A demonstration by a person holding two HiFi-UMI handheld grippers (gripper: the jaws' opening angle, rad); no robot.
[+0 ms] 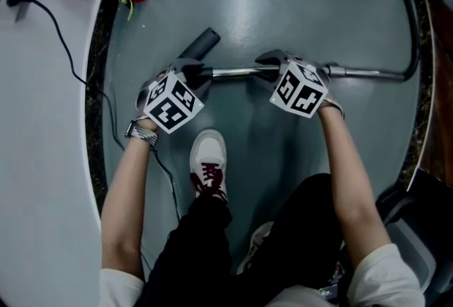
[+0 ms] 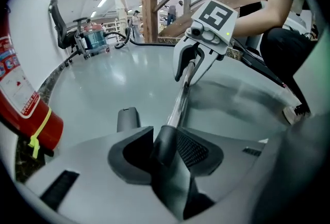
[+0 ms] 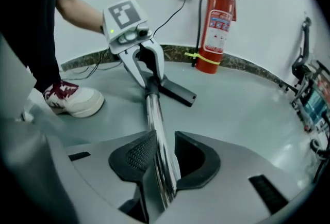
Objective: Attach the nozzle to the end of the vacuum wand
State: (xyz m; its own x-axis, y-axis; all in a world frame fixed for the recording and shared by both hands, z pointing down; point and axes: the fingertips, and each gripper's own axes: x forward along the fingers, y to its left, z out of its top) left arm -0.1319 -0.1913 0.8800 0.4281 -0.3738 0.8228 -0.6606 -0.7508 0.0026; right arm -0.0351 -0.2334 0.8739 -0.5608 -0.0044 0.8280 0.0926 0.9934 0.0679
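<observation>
Chrome wand (image 1: 241,73) runs along the 3-to-9 o'clock line in your head view, and your right tool (image 1: 274,66) is clamped on it partway along. At the 9 o'clock end your left tool (image 1: 192,75), the nearer one, grips the black nozzle (image 1: 202,42) by its collar. The nozzle's body angles off toward 1 o'clock. Seating it likely means pushing along that axis.
</observation>
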